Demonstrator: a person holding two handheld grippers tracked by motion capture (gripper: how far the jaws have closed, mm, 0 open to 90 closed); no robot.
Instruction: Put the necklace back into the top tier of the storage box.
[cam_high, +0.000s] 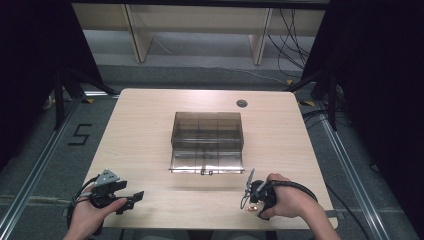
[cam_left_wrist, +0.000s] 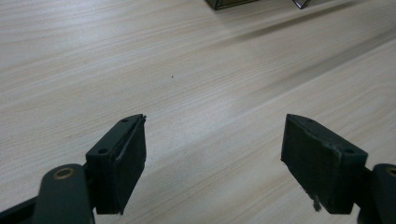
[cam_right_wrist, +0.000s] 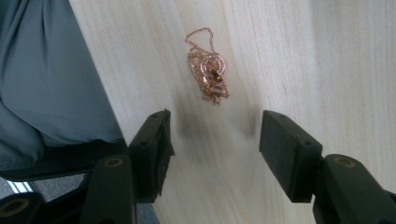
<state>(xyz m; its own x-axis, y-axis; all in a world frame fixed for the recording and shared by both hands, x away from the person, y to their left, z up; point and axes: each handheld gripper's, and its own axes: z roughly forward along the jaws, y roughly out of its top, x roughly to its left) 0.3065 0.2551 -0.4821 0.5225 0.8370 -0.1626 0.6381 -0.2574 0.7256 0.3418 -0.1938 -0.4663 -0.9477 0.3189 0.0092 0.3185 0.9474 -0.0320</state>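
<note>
Rose-gold necklace bunched on bench near front edge, just ahead of right hand-held gripper, jaws apart, not touching. Left hand-held gripper jaws wide apart over bare wood. Clear compartment box at centre, lid open.

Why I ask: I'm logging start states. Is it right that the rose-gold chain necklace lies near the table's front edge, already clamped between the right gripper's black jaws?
Not quite. The rose-gold chain necklace does lie near the front edge of the light wooden table, but it is not clamped. The right gripper view shows the right gripper open, its black jaws apart and short of the necklace, which rests loose on the wood.
</note>
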